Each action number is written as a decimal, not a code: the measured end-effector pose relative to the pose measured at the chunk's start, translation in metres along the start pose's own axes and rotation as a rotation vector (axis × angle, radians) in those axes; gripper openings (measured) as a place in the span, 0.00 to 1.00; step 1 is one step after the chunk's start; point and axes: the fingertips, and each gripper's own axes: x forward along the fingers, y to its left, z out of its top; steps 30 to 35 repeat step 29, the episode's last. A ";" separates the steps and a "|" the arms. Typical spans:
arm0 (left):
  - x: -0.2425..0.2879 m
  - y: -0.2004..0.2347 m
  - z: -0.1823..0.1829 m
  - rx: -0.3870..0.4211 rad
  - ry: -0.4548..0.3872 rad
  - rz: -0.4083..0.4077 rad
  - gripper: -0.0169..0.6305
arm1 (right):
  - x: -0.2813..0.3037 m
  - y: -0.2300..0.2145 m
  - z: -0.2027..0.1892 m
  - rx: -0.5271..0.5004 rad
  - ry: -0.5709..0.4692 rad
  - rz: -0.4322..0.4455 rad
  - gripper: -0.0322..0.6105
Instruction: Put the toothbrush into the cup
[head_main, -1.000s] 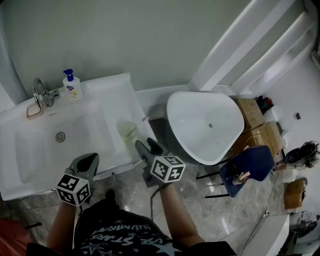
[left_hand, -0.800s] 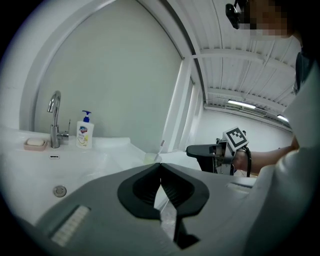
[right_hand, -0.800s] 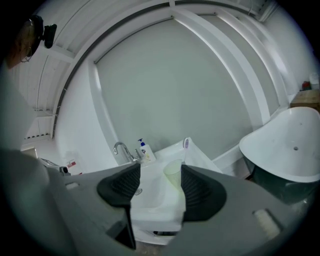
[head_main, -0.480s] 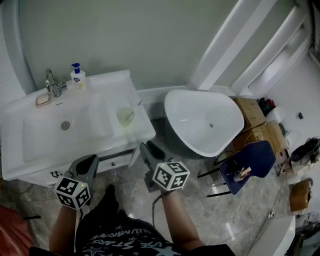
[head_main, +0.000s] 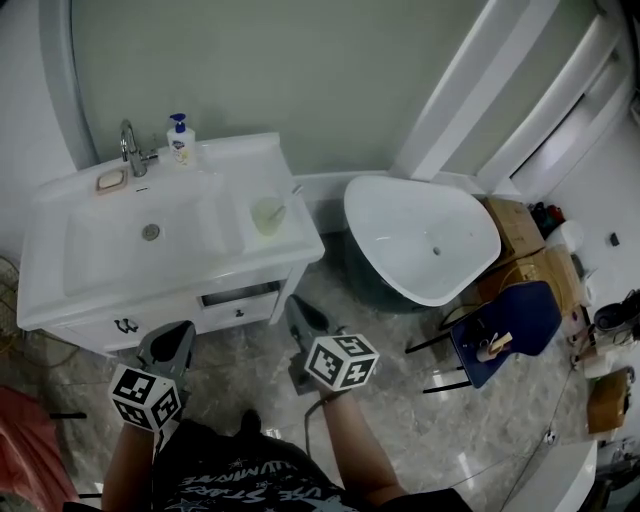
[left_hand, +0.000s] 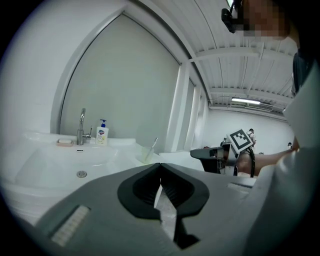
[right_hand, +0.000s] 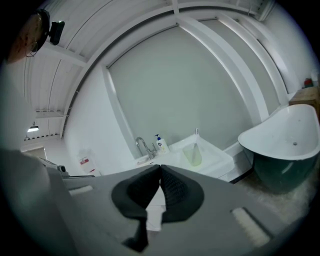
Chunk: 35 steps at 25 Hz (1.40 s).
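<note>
Washroom bench: toothbrush is seen in cup, task judged done; left tool is held shut, right tool just closed, both empty and drawn back.

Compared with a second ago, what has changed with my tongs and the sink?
The left tongs and right tongs drew back from the sink. The right tongs' jaws have just been closing on nothing and are shut. The toothbrush stays in the cup.
</note>
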 end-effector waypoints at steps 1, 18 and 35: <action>-0.005 0.001 0.000 -0.002 -0.001 0.002 0.04 | -0.001 0.004 -0.001 -0.005 0.002 0.000 0.06; -0.126 0.050 -0.030 -0.025 -0.007 -0.007 0.04 | -0.006 0.125 -0.050 -0.074 0.019 -0.027 0.06; -0.182 0.070 -0.050 -0.005 0.011 0.001 0.04 | -0.020 0.182 -0.080 -0.112 0.015 -0.046 0.06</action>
